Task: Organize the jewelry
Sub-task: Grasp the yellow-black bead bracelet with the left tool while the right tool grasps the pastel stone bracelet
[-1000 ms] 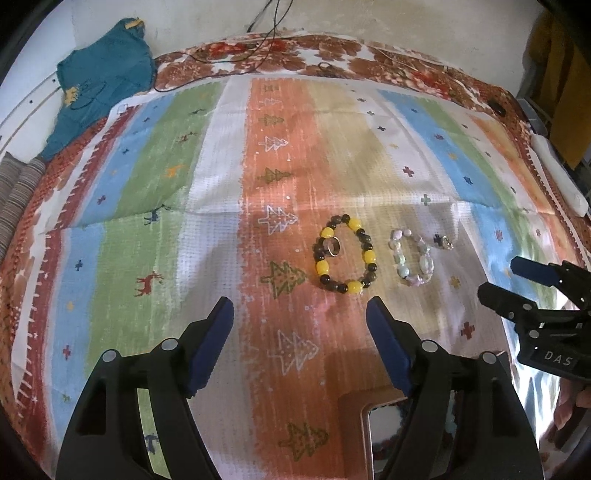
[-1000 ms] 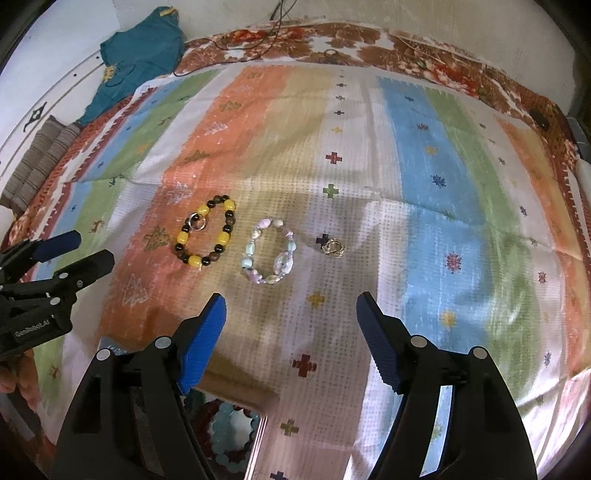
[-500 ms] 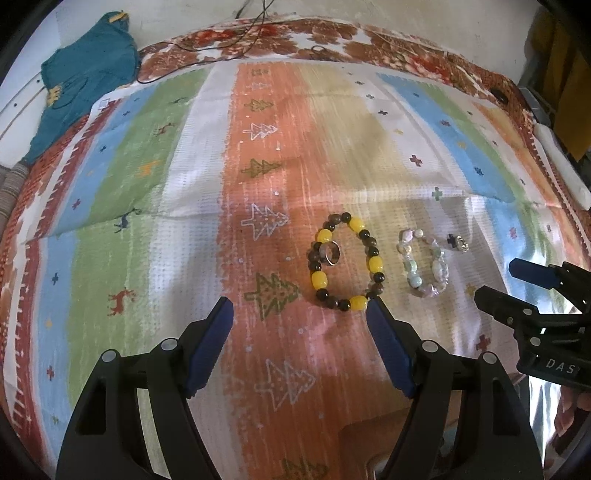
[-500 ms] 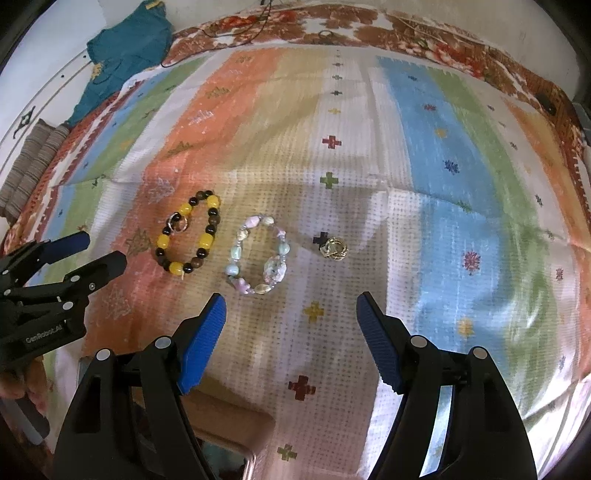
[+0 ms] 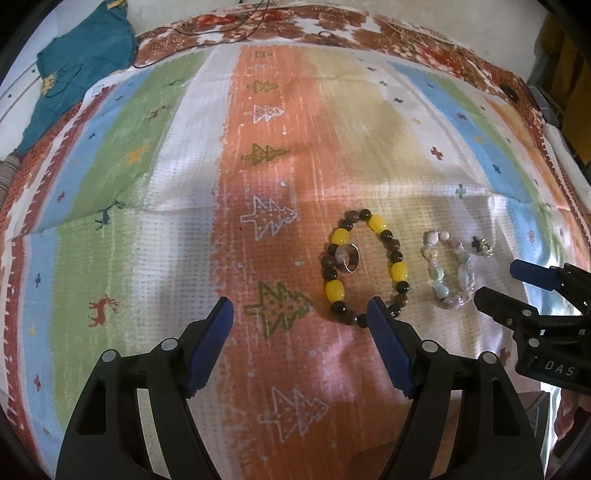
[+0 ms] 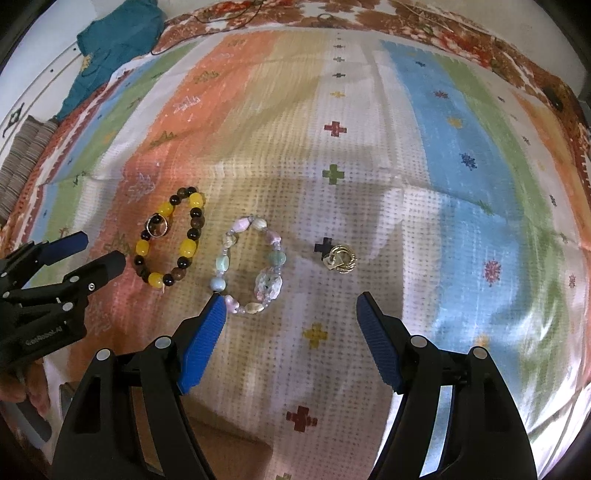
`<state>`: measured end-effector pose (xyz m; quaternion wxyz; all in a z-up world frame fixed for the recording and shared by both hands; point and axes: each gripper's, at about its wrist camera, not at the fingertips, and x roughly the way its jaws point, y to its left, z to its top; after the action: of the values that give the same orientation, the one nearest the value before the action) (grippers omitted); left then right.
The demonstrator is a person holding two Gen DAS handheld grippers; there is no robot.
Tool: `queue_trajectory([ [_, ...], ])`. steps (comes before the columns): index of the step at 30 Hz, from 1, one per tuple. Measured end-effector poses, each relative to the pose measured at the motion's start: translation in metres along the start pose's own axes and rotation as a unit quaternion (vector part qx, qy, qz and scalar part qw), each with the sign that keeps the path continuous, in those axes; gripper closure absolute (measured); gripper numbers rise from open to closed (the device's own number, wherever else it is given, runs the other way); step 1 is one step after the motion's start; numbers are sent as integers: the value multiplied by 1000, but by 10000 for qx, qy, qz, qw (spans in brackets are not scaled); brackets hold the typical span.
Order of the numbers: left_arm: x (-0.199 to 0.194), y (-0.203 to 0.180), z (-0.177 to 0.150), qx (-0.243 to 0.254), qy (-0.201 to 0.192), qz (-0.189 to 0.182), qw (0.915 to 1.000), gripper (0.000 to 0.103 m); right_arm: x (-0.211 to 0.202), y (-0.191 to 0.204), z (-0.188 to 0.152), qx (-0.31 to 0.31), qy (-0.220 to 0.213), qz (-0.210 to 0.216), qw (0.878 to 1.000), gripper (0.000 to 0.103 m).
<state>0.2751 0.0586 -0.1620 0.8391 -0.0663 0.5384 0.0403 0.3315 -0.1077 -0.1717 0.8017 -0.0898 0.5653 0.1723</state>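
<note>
A yellow and dark bead bracelet point(image 5: 397, 271) point(image 6: 186, 248) lies on the striped cloth, with a silver ring point(image 5: 347, 257) point(image 6: 156, 226) resting on its left side. A pastel stone bracelet point(image 5: 436, 275) point(image 6: 267, 288) lies to its right. A small gold knot ring point(image 5: 487, 247) point(image 6: 341, 259) lies further right. My left gripper point(image 5: 301, 308) point(image 6: 99, 249) is open and empty, its right pad at the near end of the yellow bracelet. My right gripper point(image 6: 288, 297) point(image 5: 498, 282) is open and empty, its left pad at the near end of the pastel bracelet.
The striped patterned cloth point(image 5: 147, 229) point(image 6: 461, 184) covers a bed. A teal garment point(image 5: 81, 66) point(image 6: 114, 40) lies at the far left corner, with a black cable point(image 5: 236, 26) near it. A brown box edge point(image 6: 221, 443) shows below the right gripper.
Both grippers have moved forward and down toward the jewelry, which now looks larger and nearer the pads. Both stay open. The jewelry has not moved.
</note>
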Motion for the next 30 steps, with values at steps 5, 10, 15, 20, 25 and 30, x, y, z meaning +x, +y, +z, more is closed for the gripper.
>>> queue_trajectory([
  [5,7,0,4,-6,-22,-40,10000,29,6,-4,4,131,125,164,9997,30],
  [10,17,-5,8,84,9,-136,9999,34,13,-6,5,207,221,187,9994,30],
  [15,25,-9,8,210,42,-3,9998,46,17,-4,10,170,214,142,9995,35],
  [20,29,-10,8,399,100,111,9991,58,23,-1,12,-40,191,-72,9998,46],
  [25,29,0,8,309,187,44,9993,91,23,3,11,-288,192,-189,9992,74],
  [30,26,1,9,328,201,-12,9993,91,21,7,9,-448,146,-235,9986,86],
])
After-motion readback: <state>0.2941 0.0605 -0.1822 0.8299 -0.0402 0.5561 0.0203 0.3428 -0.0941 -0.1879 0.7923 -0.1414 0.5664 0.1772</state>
